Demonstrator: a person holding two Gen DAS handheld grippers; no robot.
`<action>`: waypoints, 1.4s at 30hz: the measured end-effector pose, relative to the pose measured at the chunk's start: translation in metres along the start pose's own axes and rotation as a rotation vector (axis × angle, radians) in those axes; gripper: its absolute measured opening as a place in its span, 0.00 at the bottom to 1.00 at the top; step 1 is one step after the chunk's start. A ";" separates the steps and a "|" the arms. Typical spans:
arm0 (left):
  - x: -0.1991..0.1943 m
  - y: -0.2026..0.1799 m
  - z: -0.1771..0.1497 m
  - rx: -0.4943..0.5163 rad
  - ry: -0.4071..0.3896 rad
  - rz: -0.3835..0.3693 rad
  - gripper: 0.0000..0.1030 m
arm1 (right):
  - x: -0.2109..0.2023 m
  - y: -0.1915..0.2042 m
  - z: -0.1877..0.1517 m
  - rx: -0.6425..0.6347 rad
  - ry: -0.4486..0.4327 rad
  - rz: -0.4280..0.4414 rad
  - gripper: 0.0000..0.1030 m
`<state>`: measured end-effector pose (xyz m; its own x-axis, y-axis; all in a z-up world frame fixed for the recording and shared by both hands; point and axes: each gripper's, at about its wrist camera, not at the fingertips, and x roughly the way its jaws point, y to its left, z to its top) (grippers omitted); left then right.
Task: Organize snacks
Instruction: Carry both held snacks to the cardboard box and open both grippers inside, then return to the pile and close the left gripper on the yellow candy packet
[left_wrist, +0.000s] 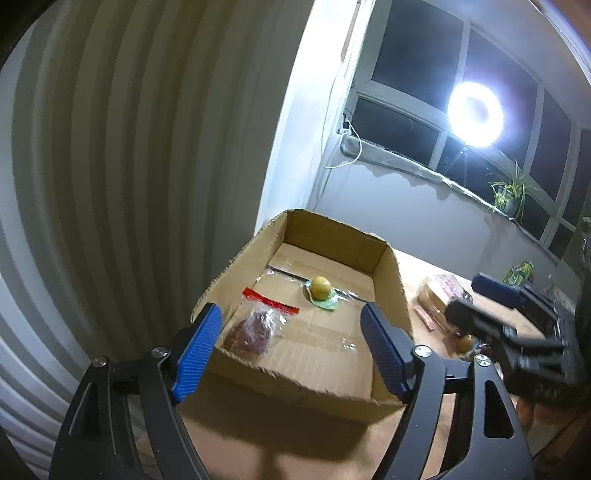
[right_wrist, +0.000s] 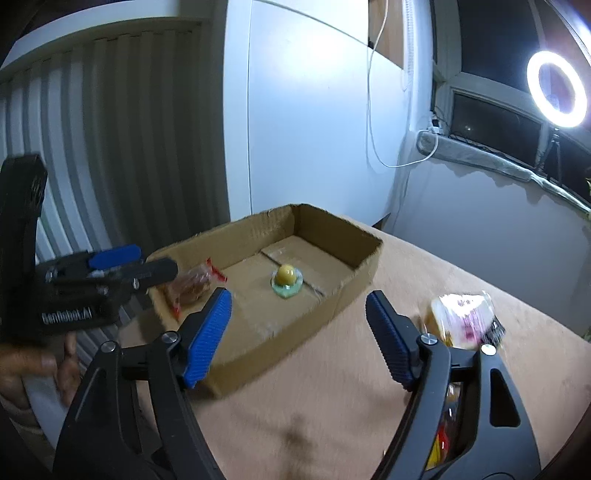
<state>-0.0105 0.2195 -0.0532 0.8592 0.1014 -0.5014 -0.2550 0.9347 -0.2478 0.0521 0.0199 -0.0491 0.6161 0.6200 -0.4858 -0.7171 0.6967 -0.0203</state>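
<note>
A shallow open cardboard box (left_wrist: 391, 280) (right_wrist: 354, 280) stands on the tan table. Inside it lie a yellow round sweet on a green wrapper (left_wrist: 320, 289) (right_wrist: 287, 277) and a clear bag with a red strip holding a brown snack (left_wrist: 255, 328) (right_wrist: 192, 286). My left gripper (left_wrist: 291, 350) hovers open over the box's near wall, nothing between its blue pads. My right gripper (right_wrist: 299, 336) is open too, above the box's near corner and empty. It also shows at the right of the left wrist view (left_wrist: 491, 306). The left gripper (right_wrist: 122, 266) shows by the box's left end.
A wrapped bread pack with pink print (right_wrist: 465, 321) (left_wrist: 443, 291) lies on the table right of the box. More wrapped snacks sit beside it (left_wrist: 467, 343) and a green packet (left_wrist: 521, 273) farther back. A ring light (right_wrist: 557, 90), window sill and ribbed radiator surround the table.
</note>
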 end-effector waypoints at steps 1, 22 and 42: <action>-0.004 -0.001 -0.002 0.003 -0.002 0.001 0.78 | -0.004 -0.001 -0.005 0.011 0.001 -0.006 0.76; -0.027 -0.075 -0.026 0.136 0.046 -0.070 0.78 | -0.073 -0.049 -0.090 0.131 0.045 -0.085 0.76; 0.006 -0.164 -0.061 0.295 0.174 -0.184 0.78 | -0.103 -0.133 -0.135 0.270 0.070 -0.207 0.76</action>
<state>0.0098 0.0464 -0.0660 0.7841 -0.1129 -0.6103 0.0570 0.9923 -0.1104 0.0399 -0.1856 -0.1138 0.7092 0.4359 -0.5541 -0.4614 0.8812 0.1026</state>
